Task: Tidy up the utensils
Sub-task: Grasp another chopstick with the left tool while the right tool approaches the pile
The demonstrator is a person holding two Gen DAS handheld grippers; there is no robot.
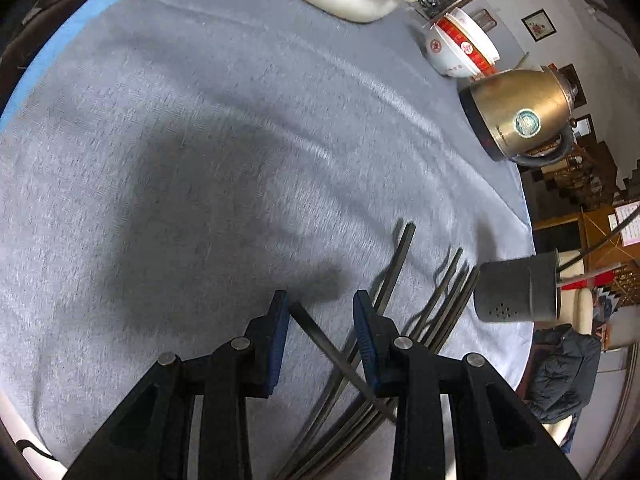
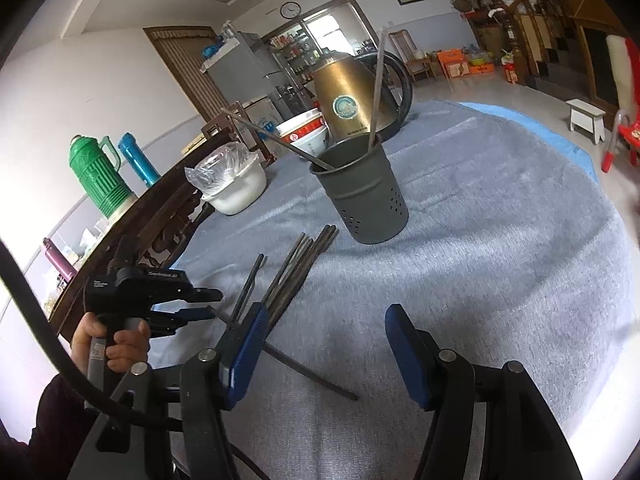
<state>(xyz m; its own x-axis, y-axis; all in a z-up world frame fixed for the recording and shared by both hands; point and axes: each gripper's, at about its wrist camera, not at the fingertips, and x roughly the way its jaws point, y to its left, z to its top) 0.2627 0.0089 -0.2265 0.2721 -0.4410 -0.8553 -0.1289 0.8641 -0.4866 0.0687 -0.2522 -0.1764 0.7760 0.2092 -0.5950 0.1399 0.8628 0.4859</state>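
Left wrist view: left gripper (image 1: 320,320) tilted steeply down at lower centre, jaws parted around one loose chopstick (image 1: 332,354), pads not pressing; other chopsticks (image 1: 436,304) beside it, holder (image 1: 516,292) at right. Right wrist view: right gripper (image 2: 324,344) angled down at bottom, released, empty above grey cloth (image 2: 500,240); hand (image 2: 116,344) gripping left tool's handle, lower left.

We see a grey-clothed round table (image 2: 500,220) bearing loose chopsticks (image 2: 296,268), a perforated holder (image 2: 368,196) at their one o'clock, and a kettle (image 2: 352,96), bowls (image 2: 308,132) and basin (image 2: 236,188) beyond.

Two chopsticks (image 2: 376,92) stand in one holder (image 2: 362,192); about six more (image 2: 296,272) lie on the worktop (image 2: 500,240). One kettle (image 2: 352,96), two bowls (image 2: 304,132), one basin (image 2: 236,192), two flasks (image 2: 100,176).
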